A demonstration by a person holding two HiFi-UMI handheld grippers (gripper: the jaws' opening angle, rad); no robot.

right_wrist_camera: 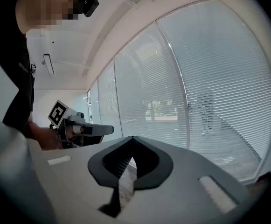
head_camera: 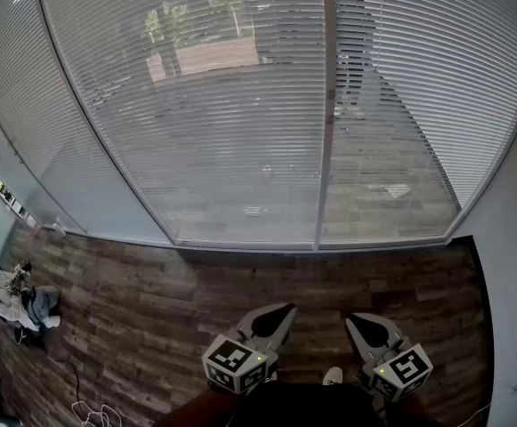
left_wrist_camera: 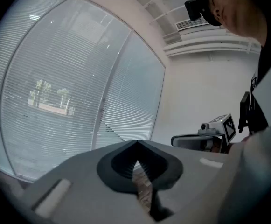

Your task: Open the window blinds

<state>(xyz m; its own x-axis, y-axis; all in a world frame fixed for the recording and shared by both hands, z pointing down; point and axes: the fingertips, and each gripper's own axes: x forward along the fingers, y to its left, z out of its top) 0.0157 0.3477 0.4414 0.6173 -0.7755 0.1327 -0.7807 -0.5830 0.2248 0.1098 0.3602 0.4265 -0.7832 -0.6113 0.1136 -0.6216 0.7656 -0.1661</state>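
White slatted window blinds [head_camera: 196, 105] hang fully lowered over the tall panes, and trees and paving show faintly through the slats. They also fill the left gripper view [left_wrist_camera: 56, 101] and the right gripper view [right_wrist_camera: 210, 92]. My left gripper [head_camera: 285, 310] [left_wrist_camera: 136, 143] is held low near my body, well short of the blinds, its tips together and empty. My right gripper [head_camera: 355, 320] [right_wrist_camera: 132, 138] sits beside it, also shut on nothing. Each gripper shows in the other's view: the right gripper [left_wrist_camera: 205, 136], the left gripper [right_wrist_camera: 79, 127]. Both point roughly level toward the window.
A vertical window post [head_camera: 327, 105] splits the panes. Dark wood floor [head_camera: 151, 301] runs between me and the sill. A heap of cloth and bags [head_camera: 22, 301] lies at the left, a thin cable [head_camera: 89, 407] near it. A white wall [head_camera: 516, 283] closes the right side.
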